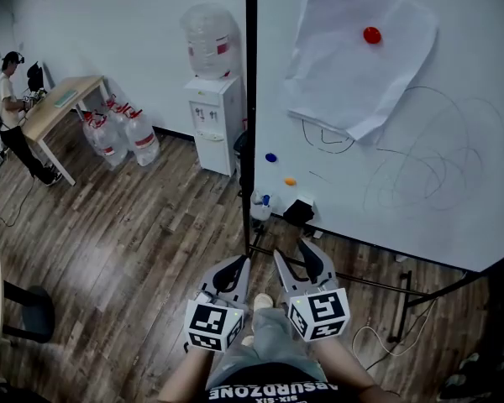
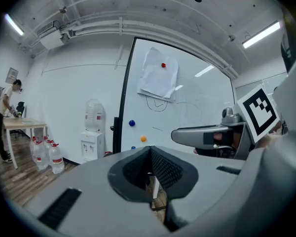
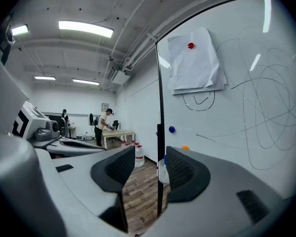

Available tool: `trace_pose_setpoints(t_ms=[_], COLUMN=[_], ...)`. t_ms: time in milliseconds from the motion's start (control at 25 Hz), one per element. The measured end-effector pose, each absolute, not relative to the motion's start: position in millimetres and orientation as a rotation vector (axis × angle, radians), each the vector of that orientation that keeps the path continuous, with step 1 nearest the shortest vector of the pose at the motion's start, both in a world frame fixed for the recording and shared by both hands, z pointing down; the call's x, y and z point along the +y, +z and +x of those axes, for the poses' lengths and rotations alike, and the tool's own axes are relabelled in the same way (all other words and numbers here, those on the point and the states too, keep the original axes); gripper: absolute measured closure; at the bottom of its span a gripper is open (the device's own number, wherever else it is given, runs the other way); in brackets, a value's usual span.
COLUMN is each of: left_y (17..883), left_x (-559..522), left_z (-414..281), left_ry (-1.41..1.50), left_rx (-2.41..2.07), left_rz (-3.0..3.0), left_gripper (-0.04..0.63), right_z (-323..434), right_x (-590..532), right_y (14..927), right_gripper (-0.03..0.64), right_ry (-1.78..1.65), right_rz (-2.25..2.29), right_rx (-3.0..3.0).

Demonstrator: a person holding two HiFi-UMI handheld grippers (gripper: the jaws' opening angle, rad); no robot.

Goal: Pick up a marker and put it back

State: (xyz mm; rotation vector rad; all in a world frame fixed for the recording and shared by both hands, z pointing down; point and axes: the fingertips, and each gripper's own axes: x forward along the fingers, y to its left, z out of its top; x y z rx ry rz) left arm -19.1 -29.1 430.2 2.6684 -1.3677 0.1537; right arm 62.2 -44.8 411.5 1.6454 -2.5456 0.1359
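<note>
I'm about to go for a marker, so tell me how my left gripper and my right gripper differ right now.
The left gripper has its jaws closed tip to tip, while the right gripper has its jaws apart. The gap in the right gripper shows the black post and the floor beyond; the left gripper leaves only a sliver. Both are empty and point toward the whiteboard.

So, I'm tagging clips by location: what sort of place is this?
Probably an office or workroom: a scribbled-on whiteboard, a water cooler with spare bottles beside it, and a desk where a person stands working.
</note>
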Motion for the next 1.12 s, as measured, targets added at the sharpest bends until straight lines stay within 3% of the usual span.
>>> trace_pose_setpoints(t_ms=[1120], left_y=[431], left_x=[-135], left_z=[-50], left_ry=[0.150], left_rx=[-1.386], left_rz=[2.637], left_gripper=[0.588], right_z=[43], right_x=[-174], right_y=[446], right_gripper=[0.445], right_ry=[0.243], right_rz=[1.637], right_rx=[-2.484])
